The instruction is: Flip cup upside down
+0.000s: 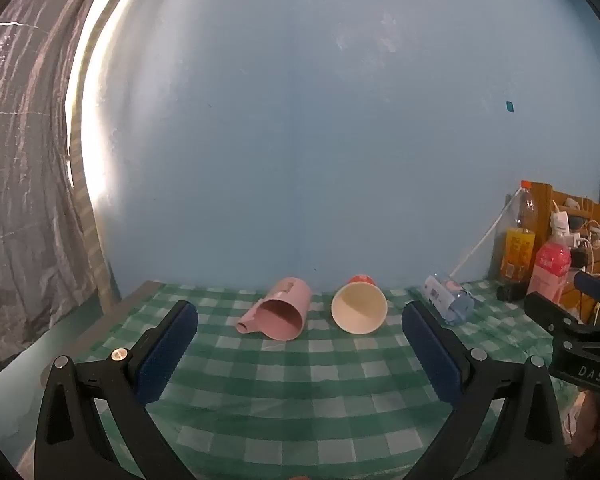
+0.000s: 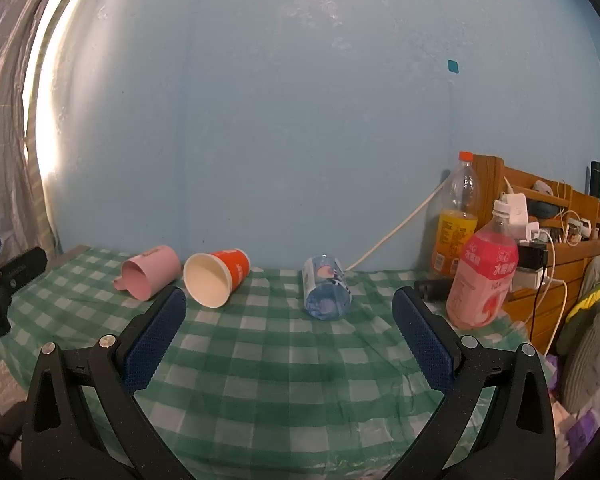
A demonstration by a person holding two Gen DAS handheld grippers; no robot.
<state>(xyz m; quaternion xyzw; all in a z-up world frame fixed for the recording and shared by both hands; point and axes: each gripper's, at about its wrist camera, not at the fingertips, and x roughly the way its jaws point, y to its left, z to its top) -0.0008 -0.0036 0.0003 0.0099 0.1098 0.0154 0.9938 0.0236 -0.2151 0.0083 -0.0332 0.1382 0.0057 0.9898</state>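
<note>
Orange paper cup with cream inside [image 2: 216, 278] lies on side near table's far edge, mouth facing grippers. Pink plastic mug with handle [image 2: 150, 272] lies tipped just beside it, toward far left corner. Clear plastic water bottle [image 2: 326, 292] on side, further right along far edge. Pink drink bottle [image 2: 482, 276] upright near right edge. Green checked tablecloth [image 2: 280, 360] covers table. Left gripper [image 1: 300, 356] released, jaws spread, holding nothing; right gripper [image 2: 288, 342] likewise spread, holding nothing.

Pink mug [image 2: 150, 272], orange/white paper cup [image 2: 216, 278], green-white check cloth [image 2: 284, 368], blue wall [image 2: 280, 120].
</note>
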